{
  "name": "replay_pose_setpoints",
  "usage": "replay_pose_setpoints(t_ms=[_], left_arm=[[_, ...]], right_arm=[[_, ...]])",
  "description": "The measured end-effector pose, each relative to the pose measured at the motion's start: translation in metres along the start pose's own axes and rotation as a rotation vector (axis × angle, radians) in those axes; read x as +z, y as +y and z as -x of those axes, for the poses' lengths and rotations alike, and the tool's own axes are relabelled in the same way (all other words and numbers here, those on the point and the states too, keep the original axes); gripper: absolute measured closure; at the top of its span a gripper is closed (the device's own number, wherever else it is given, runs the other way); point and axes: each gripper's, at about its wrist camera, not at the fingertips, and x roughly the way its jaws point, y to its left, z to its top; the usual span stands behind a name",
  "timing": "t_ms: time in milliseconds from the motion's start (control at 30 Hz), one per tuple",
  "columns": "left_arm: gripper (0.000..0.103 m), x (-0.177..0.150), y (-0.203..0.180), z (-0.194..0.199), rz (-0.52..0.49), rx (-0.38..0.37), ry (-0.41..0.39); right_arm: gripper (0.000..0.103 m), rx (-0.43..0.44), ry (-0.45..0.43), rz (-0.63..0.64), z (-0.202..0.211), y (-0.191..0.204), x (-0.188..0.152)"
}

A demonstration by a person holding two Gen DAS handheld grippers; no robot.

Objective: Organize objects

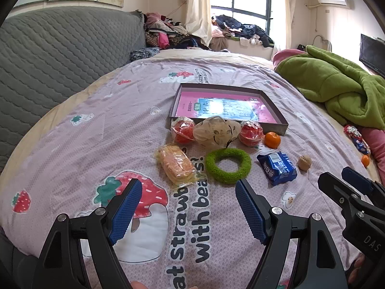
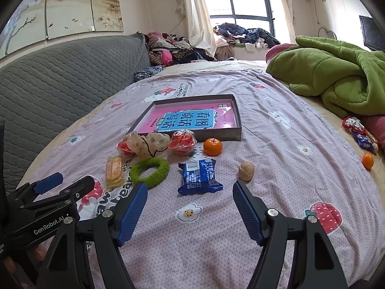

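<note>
Lying in the shallow box, a pink book; both tongs gape empty

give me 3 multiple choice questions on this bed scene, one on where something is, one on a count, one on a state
1. Where is the fuzzy green ring?
A. inside the box
B. on the quilt, left of the blue snack packet
C. on the green blanket

2. How many small orange tangerines show in the right wrist view?
A. one
B. two
C. four

3. What state is the right tool in?
A. open, holding nothing
B. shut on the walnut
C. shut on the packet

Answers:
1 B, it lies on the pink printed quilt.
2 B, one by the shallow grey box, one far right.
3 A, fingers apart, nothing between.
</note>
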Motion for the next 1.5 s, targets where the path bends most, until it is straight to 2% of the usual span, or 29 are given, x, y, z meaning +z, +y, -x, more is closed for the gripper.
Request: replay_pose_setpoints(t_ms=[467, 867, 1233, 1500], left_arm=[[0.022, 0.004, 0.000, 0.013, 0.000, -0.001, -0.020], [0.022, 0.019, 0.007, 0.015, 0.013, -0.005, -0.043], [0.022, 0.033, 0.010, -0.006, 0.025, -0.005, -0.025], [0.022, 0.026, 0.015, -0.032, 0.060, 0.026, 0.028]], right_arm=[[0.030, 0.002, -0.014, 0.019, 0.008, 0.005, 0.005], [0.030, -0.005, -0.057, 0.038, 0.017, 0.004, 0.027], [0.030, 0.019, -0.045, 0.029, -0.001, 0.003, 0.042], [0.030, 0.022, -0.003, 0.036, -0.023, 0.000, 0.034]])
